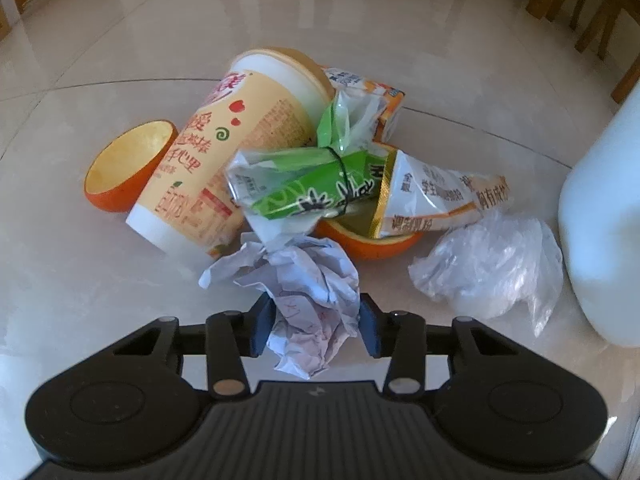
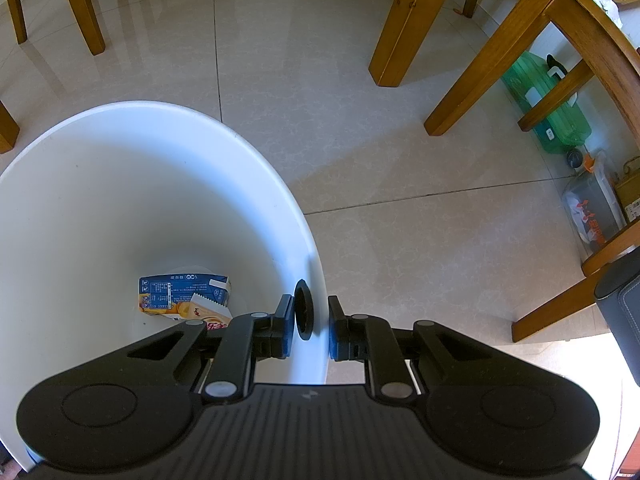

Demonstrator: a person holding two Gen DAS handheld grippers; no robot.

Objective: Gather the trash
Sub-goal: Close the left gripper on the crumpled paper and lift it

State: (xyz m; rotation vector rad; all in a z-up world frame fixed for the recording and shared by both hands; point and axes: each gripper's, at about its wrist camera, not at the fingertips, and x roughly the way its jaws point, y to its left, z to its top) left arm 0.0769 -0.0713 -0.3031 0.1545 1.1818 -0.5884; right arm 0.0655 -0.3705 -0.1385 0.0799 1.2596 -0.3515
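Your left claw [image 1: 318,326] clamps the crumpled paper [image 1: 308,300] just before the tipped cup [image 1: 232,152], rim pointing away; your right claw [image 2: 311,326] grips the white bin [image 2: 120,184] wall.

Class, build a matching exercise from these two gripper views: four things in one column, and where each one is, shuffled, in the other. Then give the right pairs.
Things
1. crumpled paper
2. blue carton
3. tall paper cup
4. clear plastic bag

Places
A. at the bottom of the white bin
B. between the left gripper fingers
C. lying on its side in the trash pile
D. on the floor beside the bin's outer wall

Pairs: 1-B, 2-A, 3-C, 4-D
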